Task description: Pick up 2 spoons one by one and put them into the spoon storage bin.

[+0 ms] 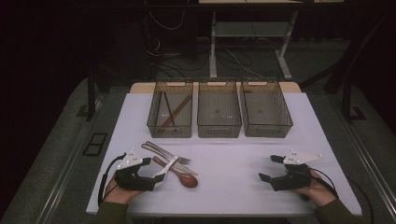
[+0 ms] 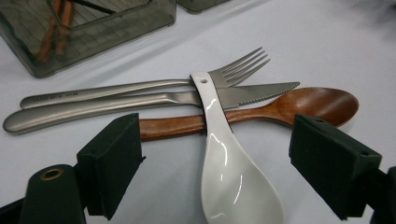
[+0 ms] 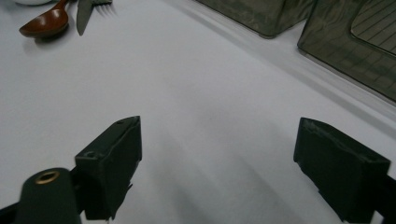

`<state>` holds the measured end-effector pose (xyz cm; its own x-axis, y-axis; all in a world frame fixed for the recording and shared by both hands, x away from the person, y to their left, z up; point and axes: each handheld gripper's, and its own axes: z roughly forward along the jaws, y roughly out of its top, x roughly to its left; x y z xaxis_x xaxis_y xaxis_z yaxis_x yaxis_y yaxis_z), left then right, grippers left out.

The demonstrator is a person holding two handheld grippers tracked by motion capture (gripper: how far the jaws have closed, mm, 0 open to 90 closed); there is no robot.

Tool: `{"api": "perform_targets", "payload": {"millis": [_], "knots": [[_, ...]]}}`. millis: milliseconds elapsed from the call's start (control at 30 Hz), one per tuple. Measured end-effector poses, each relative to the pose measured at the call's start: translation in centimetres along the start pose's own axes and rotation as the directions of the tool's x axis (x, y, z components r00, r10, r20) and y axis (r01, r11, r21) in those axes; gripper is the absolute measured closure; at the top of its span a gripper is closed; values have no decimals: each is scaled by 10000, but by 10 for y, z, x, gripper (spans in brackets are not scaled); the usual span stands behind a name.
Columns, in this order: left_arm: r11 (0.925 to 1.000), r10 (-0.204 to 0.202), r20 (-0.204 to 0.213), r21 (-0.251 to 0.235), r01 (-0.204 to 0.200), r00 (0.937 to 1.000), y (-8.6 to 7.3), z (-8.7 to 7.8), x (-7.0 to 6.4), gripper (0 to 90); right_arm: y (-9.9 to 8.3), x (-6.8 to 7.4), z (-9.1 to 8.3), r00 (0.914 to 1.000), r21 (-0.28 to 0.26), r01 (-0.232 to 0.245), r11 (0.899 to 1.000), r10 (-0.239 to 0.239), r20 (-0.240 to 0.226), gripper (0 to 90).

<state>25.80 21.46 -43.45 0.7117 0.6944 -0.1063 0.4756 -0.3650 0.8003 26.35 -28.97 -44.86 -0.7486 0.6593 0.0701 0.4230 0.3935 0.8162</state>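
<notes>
Jaws of the left gripper [image 2: 215, 163] stand spread around the white spoon [image 2: 231, 182] (not touching it). That spoon lies across the wooden spoon [image 2: 303, 105]. The right gripper [image 3: 217, 163] gapes over bare table [image 3: 210, 84].

A white rectangular table [image 1: 299, 140] stands in a dim room on grey carpeted floor [image 1: 56, 135]. Beyond the table's far edge, a white metal-legged desk frame [image 1: 247, 30] stands in shadow, with dark loose cables [image 1: 163, 51] trailing across the floor beside its left leg.
</notes>
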Motion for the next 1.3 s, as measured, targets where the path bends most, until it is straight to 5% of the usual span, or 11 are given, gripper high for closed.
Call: {"api": "perform_targets", "payload": {"millis": [567, 1100, 1300], "knots": [[9955, -414, 252, 863, 391, 9988, -4, 4, 4, 282, 1, -3, 0, 9995, 20, -85, 10000, 84, 318, 132], [9802, 370, 318, 1935, -425, 9988, -3, 10, -4, 447, 1, -2, 1, 9995, 89, -16, 10000, 13, 317, 131], [9752, 430, 704, 2138, -572, 9966, 0, 12, -9, 592, 0, -2, 1, 9995, 109, 4, 9999, -7, 303, 132]]}}
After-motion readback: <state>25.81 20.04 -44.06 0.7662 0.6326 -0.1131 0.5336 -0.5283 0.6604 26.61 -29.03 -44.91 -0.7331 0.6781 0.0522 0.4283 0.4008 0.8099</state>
